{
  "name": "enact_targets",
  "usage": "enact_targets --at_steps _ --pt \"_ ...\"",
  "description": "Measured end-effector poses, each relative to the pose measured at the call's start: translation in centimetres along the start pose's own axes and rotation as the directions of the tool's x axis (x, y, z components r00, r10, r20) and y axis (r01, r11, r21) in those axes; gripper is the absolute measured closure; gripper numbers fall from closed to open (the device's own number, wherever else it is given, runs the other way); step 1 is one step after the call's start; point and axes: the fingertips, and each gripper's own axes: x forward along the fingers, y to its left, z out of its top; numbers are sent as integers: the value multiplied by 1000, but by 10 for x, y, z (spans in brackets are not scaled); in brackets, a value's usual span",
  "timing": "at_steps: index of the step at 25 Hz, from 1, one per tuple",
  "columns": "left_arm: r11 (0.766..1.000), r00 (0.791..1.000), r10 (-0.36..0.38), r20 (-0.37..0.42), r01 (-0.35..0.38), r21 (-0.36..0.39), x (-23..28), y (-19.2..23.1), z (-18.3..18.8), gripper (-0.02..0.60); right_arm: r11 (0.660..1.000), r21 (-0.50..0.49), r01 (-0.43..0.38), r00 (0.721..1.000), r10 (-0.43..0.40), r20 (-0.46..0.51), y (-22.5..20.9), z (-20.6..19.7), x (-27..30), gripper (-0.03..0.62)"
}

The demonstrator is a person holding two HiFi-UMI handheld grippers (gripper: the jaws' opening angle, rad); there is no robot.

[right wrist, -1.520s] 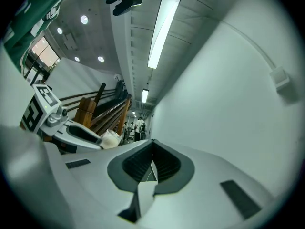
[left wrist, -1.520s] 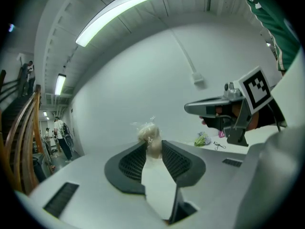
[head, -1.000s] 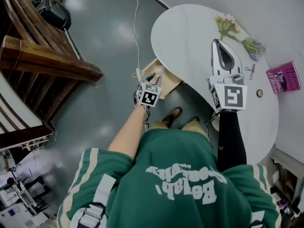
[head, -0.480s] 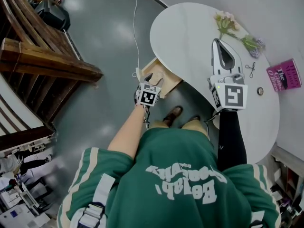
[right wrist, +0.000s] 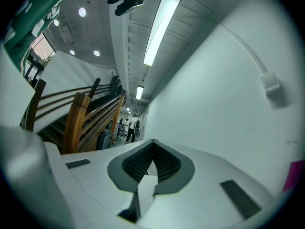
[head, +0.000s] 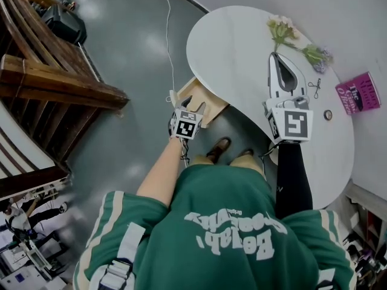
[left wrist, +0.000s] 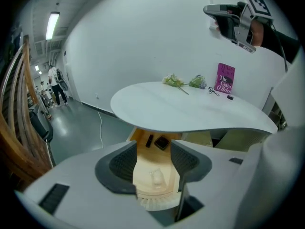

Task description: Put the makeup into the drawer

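The wooden drawer (head: 210,99) stands pulled out from under the white table (head: 242,47). My left gripper (head: 192,107) hangs over it, tilted down, jaws open. In the left gripper view the left gripper (left wrist: 153,149) frames the drawer's floor (left wrist: 143,163). A small clear makeup item (left wrist: 156,177) lies there below the pads, untouched. Two black makeup pieces (left wrist: 162,142) lie further back. My right gripper (head: 275,57) is held level above the tabletop, shut and empty; the right gripper view shows the right gripper (right wrist: 153,143) with its pads together.
On the table's far side lie artificial flowers (head: 282,30), a pink book (head: 357,94), a small pair of scissors (head: 314,88) and a small round thing (head: 328,115). A wooden staircase (head: 60,83) rises at the left. A white cable (head: 166,41) runs across the grey floor.
The left gripper's jaws have spread apart over the drawer, while the hand stayed where it was. The right gripper has not moved.
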Motion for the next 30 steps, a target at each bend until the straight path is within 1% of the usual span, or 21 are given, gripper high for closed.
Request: enact_targets --at_steps 2,4,6,8,9,10,11,12,13,14,15,19,20,22,24,27,28,30 --pt "1000 998 -1 62 -1 31 -6 -3 27 342 1000 0 7 1000 -7 2 -3 0 -1 585" --pt "998 989 -2 148 -7 59 -18 -8 64 343 1000 0 19 1000 -19 4 -7 -1 -3 585" --pt "996 970 -5 242 -17 89 -34 -13 107 342 1000 6 29 1000 -29 8 -12 -2 -6 585" --pt "992 940 -16 340 -27 122 -55 -21 154 342 999 10 36 999 -36 13 -17 -3 -8 585" --pt "990 918 -15 396 -43 138 -68 -23 179 342 999 12 40 999 -41 16 -19 -2 -9 585" --pt "986 886 -3 463 -75 150 -86 -24 205 342 999 13 46 999 -47 21 -21 -2 -9 585" --pt "981 843 16 538 -118 156 -107 -24 231 343 998 16 53 998 -54 28 -23 0 -9 585" --pt "975 793 32 608 -159 156 -127 -24 256 344 998 18 61 997 -62 35 -24 2 -9 585" --pt "971 751 33 659 -179 156 -144 -25 275 344 998 20 66 997 -67 40 -26 4 -9 585" --pt "971 726 19 687 -176 159 -153 -29 289 344 997 18 69 997 -69 43 -27 6 -9 585" --pt "972 716 -3 698 -162 171 -157 -35 298 344 997 17 74 996 -75 41 -28 7 -10 586" --pt "969 712 -88 697 -100 225 -151 -66 310 344 994 -6 105 994 -104 41 -42 7 -21 585" --pt "969 711 -113 694 -77 236 -147 -76 313 344 992 -10 124 992 -124 38 -50 7 -27 585" --pt "962 707 -176 686 -24 272 -139 -101 322 344 981 -14 195 981 -195 15 -73 9 -45 585" --pt "946 690 -250 679 27 322 -130 -132 337 344 962 -18 273 962 -273 4 -99 11 -69 585" --pt "917 660 -348 666 90 389 -116 -184 356 344 935 -3 354 934 -353 58 -136 21 -104 585" --pt "906 650 -379 659 113 409 -110 -203 361 344 923 -5 385 921 -384 58 -151 19 -119 585" --pt "878 627 -445 639 167 448 -98 -242 369 344 888 -17 460 888 -459 30 -181 11 -154 585"
